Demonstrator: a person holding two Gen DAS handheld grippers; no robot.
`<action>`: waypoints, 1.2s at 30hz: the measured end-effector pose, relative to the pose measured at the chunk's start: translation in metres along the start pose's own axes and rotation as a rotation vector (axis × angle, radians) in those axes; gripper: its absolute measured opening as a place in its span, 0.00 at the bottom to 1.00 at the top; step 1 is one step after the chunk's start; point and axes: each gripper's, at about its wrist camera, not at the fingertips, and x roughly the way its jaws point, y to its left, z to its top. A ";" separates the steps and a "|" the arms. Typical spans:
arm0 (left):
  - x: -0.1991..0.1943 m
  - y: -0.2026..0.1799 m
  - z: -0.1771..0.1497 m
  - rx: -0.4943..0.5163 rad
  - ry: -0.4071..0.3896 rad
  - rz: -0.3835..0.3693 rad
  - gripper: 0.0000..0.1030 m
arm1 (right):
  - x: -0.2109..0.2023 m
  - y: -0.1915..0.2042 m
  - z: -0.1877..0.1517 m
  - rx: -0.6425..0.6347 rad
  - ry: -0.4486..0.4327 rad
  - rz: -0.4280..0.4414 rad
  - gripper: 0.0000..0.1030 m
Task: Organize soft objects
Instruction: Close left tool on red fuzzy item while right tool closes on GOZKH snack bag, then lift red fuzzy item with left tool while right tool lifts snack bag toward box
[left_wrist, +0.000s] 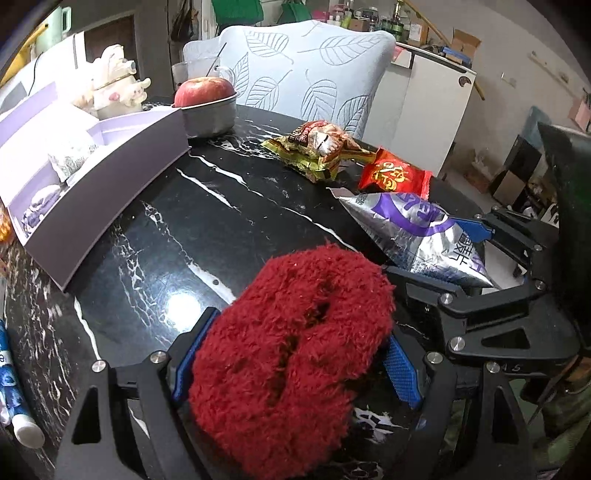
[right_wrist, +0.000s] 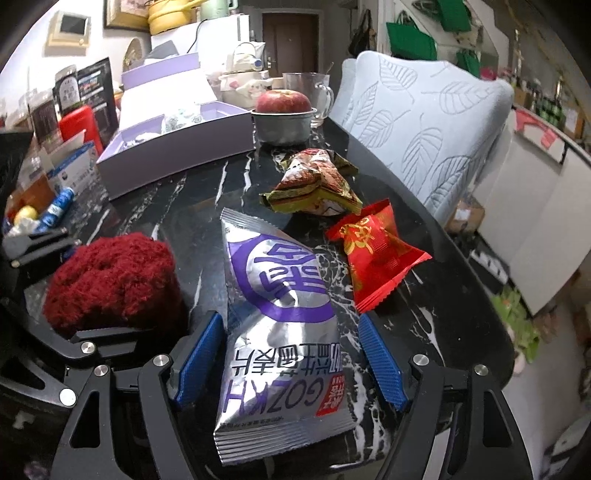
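A fluffy red bundle (left_wrist: 291, 339) lies on the black marble table between the blue pads of my left gripper (left_wrist: 295, 365), whose jaws are wide and around it; it also shows in the right wrist view (right_wrist: 114, 280). A silver and purple snack bag (right_wrist: 280, 317) lies between the open fingers of my right gripper (right_wrist: 288, 358), with gaps on both sides; it also shows in the left wrist view (left_wrist: 417, 236). A red snack packet (right_wrist: 373, 258) and a brown-green packet (right_wrist: 317, 184) lie farther on.
A lavender open box (right_wrist: 177, 147) with small pouches stands at the left. A metal bowl with an apple (right_wrist: 284, 118), a glass mug (right_wrist: 314, 92) and a leaf-patterned chair back (right_wrist: 424, 122) stand beyond. Clutter lies at the table's left edge (right_wrist: 55, 206).
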 end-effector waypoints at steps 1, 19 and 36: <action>0.000 0.000 0.000 0.000 -0.002 0.003 0.80 | -0.001 -0.001 0.000 0.007 -0.006 0.002 0.66; -0.010 0.005 -0.006 -0.085 -0.035 -0.057 0.40 | -0.012 -0.014 -0.007 0.072 -0.025 0.045 0.46; -0.037 0.018 -0.023 -0.142 -0.065 -0.023 0.40 | -0.017 0.011 -0.009 0.053 -0.023 0.140 0.46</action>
